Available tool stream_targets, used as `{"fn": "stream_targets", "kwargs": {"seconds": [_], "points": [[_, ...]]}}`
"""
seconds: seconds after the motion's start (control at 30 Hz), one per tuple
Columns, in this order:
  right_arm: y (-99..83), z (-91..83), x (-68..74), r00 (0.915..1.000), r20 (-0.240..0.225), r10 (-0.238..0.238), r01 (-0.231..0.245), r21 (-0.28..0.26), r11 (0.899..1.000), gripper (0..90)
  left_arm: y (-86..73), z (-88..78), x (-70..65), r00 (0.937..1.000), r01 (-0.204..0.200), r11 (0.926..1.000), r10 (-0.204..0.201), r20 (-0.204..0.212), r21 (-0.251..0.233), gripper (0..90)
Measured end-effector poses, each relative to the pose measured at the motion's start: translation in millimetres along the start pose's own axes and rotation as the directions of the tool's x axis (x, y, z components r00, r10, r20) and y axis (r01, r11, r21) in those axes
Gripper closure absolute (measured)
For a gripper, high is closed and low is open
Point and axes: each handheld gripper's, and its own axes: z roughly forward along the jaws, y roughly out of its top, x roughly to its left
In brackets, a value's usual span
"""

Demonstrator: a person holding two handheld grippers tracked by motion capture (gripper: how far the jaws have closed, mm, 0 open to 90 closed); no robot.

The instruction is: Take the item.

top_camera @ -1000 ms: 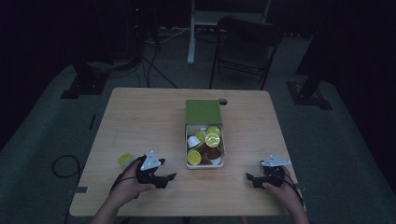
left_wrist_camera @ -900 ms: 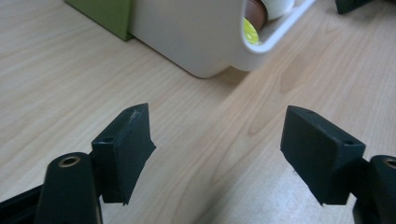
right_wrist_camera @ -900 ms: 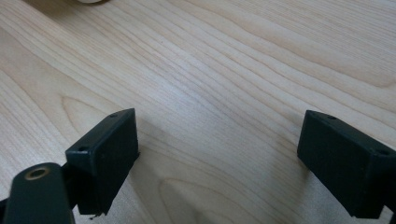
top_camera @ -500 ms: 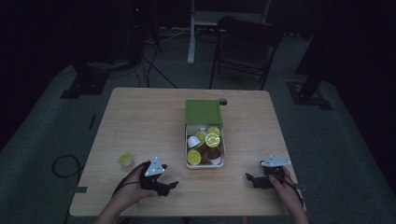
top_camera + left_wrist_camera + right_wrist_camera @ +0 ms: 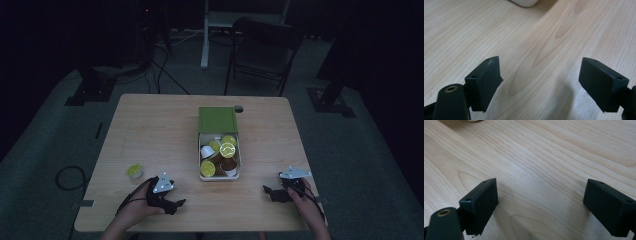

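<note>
One wooden table [image 5: 150,130], mostly bare, wide free board left of center and along the near edge. One white box [image 5: 220,176] at mid-table, its green lid [image 5: 217,119] flipped back toward the far edge. Inside the box: a pile of coffee capsules [image 5: 219,157], roughly seven or eight, exact count unclear; yellow-green foil tops, a white one, some brown. One loose capsule [image 5: 134,171] stands alone near the table's left edge, apart from the box, just left of the left gripper [image 5: 177,204].

Two grippers, both low near the front edge. Left gripper: jaws have just been opening, now spread wide, nothing between them, bare wood under them in the left gripper view [image 5: 540,85]. Right gripper [image 5: 268,192], right of the box: jaws spread apart, nothing between them, bare wood in the right gripper view [image 5: 541,205]. One small dark round thing [image 5: 238,108] at the far edge beside the lid.
</note>
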Motion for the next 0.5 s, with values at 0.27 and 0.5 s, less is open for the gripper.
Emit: {"fn": "stream_targets", "kwargs": {"seconds": [0.27, 0.5], "points": [[0.0, 0.0, 0.0, 1.0, 0.0, 0.0, 0.0, 0.0, 1.0, 11.9, -7.1, 3.1, 0.5, 0.9998, -0.018, 0.9995, 0.018, -0.006, 0.026, 16.3], [0.0, 0.0, 0.1, 1.0, 0.001, -0.001, 0.001, 0.0, 1.0, 12.0, -7.1, 3.8, 1.3, 0.9997, -0.018, 0.9996, 0.018, -0.015, 0.021, 16.3]]}}
